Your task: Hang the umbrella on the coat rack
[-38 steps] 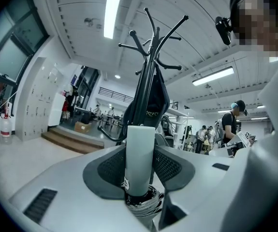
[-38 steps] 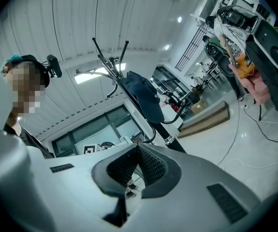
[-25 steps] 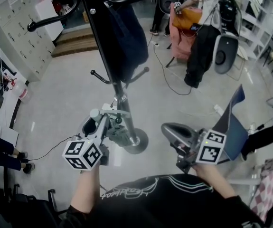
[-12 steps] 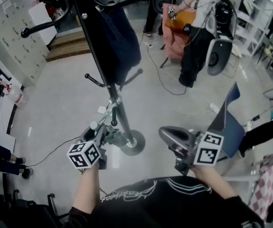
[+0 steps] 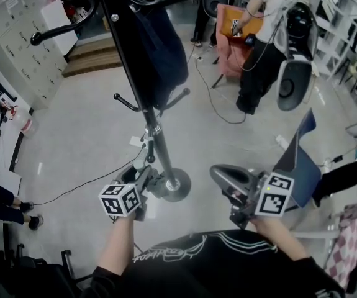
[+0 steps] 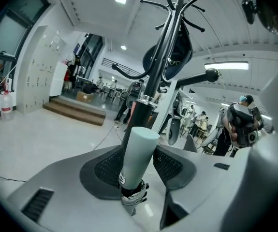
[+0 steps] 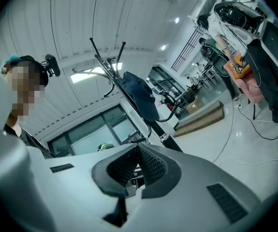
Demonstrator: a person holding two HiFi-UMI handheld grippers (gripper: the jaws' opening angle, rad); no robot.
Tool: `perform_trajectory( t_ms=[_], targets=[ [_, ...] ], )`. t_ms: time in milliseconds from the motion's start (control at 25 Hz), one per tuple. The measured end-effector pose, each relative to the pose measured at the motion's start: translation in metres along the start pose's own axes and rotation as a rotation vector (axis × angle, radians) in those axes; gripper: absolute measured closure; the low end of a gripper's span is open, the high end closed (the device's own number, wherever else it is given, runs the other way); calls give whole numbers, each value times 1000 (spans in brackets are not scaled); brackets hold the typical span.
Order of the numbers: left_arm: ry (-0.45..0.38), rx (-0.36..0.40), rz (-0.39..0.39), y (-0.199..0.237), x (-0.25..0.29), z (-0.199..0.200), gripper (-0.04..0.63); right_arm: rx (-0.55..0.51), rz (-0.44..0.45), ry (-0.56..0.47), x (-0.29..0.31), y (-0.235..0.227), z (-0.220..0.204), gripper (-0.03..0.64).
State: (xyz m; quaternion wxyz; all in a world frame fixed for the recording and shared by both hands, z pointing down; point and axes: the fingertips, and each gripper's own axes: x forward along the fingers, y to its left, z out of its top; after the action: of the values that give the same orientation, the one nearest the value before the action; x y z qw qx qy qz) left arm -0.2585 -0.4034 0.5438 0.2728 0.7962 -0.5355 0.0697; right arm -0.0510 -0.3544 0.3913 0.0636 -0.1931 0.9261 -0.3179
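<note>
Upper left: pale lockers point(image 5: 17, 48); grey floor point(image 5: 79, 135) below them. Low, left of centre: left gripper point(image 5: 142, 174) nosed in beside the coat rack point(image 5: 135, 67), just above its round base point(image 5: 181, 185); jaws opening, pads against both sides of the umbrella point(image 6: 131, 197) at its handle point(image 6: 139, 153); the pale handle juts forward past the jaws, its end close to the rack's upright, on none of the hooks point(image 5: 121, 98). Top centre: dark garment point(image 5: 162, 48) hanging on the rack. Right of centre: right gripper point(image 5: 221, 176), level, jaws closed on each other. Further right: blue chair point(image 5: 299, 163); upper right, a person point(image 5: 262, 54) stands by an orange seat point(image 5: 231, 42).
</note>
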Motion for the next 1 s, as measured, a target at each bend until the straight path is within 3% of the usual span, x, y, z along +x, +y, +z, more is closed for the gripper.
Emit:
perform_trajectory(
  t_ms=[280,480,720,880,1000],
  targets=[
    [-1,-73,-90,-16,0,-7,408,-6,-3,-1,-3,4,-1,604],
    [-49,-117,-135,-25,-13,3,408,-1,-2,0,-3,5,-2,604],
    [-73,-106,-186,-36,-27,7,413,-4,5,5,-2,8,-3,604],
    [-105,-72,-226,-52,-45,15,534,-12,8,13,-3,11,-4,604],
    [-132,-34,-275,-72,-64,25,574,-20,16,20,-5,15,-5,604]
  ],
)
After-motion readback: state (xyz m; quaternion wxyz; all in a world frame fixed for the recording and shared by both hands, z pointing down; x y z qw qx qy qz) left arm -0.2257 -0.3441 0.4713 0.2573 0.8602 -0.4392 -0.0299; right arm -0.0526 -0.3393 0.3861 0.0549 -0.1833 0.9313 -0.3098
